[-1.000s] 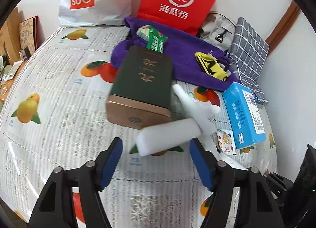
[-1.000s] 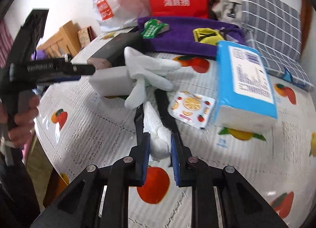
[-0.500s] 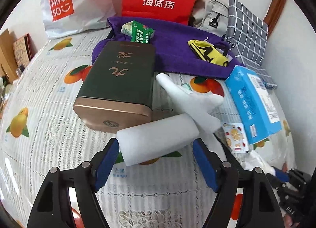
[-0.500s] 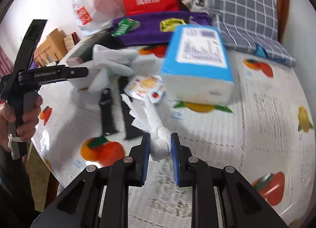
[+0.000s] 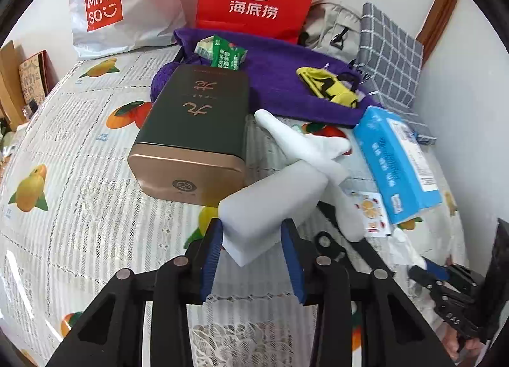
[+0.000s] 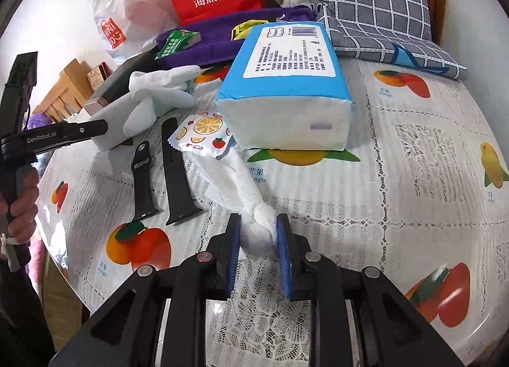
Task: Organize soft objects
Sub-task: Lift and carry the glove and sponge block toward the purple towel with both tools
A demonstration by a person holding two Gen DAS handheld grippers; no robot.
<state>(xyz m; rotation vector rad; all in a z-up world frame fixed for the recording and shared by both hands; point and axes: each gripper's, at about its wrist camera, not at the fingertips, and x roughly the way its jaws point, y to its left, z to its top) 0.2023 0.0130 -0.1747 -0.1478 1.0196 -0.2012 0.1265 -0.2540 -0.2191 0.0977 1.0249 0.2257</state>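
My left gripper [image 5: 253,233] is shut on the near end of a white foam block [image 5: 273,204], which rests against a dark green and gold box [image 5: 197,131]. A white glove [image 5: 311,150] lies across the block's far end. The block [image 6: 109,131] and glove [image 6: 159,90] also show in the right wrist view, with the left gripper's arm over them. My right gripper [image 6: 258,235] is shut on the knotted end of a crumpled white tissue [image 6: 235,182] that trails over the tablecloth toward a fruit-print sachet [image 6: 202,133].
A blue tissue pack [image 6: 286,87] lies right of the sachet. Two black watch strap halves [image 6: 159,176] lie to its left. A purple cloth [image 5: 286,80] holds a green packet [image 5: 227,55] and a yellow item [image 5: 327,87]. Red and white bags stand at the back.
My left gripper moved forward and closed on the foam block's near end. My right gripper, still holding the tissue, pulled it back toward the near side of the table.
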